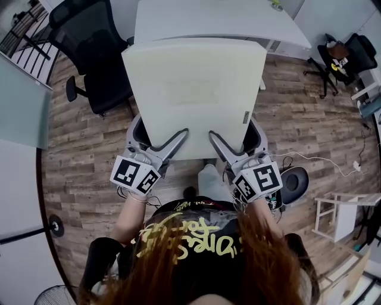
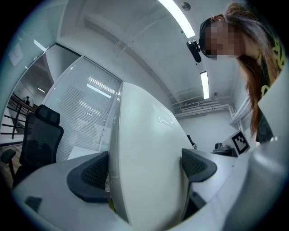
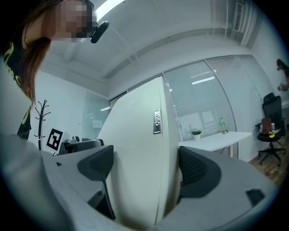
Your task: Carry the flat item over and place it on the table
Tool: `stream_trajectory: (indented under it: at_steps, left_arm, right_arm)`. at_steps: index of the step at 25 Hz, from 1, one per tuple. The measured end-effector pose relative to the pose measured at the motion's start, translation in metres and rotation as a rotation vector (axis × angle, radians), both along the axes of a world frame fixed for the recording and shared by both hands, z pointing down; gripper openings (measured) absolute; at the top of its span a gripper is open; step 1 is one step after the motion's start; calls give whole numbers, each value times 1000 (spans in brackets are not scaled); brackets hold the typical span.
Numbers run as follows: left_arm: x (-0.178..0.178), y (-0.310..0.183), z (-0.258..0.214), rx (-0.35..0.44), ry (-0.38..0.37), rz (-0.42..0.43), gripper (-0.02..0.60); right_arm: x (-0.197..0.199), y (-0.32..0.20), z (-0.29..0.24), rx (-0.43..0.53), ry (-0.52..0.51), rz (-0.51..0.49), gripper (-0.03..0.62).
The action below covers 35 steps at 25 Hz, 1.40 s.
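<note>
At lower left, left gripper (image 1: 172, 143), fingers (image 2: 90, 173) clamped on near edge of flat white panel (image 1: 193, 89) at centre; right gripper (image 1: 219, 143) likewise clamped; bench (image 1: 208, 18) at top: advisable to carry level, set down flat.

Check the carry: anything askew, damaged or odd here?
Nothing stands out. The flat white panel is clamped at its near edge by the left gripper and right gripper, and held above the floor in front of the white table. No damage or spill is visible.
</note>
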<state>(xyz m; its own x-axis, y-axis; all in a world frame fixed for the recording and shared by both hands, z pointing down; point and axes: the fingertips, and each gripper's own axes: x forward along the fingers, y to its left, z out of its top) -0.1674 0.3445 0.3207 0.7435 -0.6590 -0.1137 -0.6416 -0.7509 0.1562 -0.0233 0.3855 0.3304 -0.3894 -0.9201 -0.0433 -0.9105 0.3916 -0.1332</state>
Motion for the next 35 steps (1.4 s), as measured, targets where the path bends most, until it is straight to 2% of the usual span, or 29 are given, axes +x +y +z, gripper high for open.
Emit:
stream_trajectory:
  at_steps: [24,31,35]
  left_arm:
    - [102,-216,-13,27,6,-64,499]
    - [124,-250,-11,34,-10,-84,499]
    - [123,-260,-11,30,-8,-81,499]
  right_arm:
    - [104,-225,-14,23,9,-63,434]
    - [127,-263,-9,10,0,-84,434]
    - [126,-272,-9,13,0,-83,434]
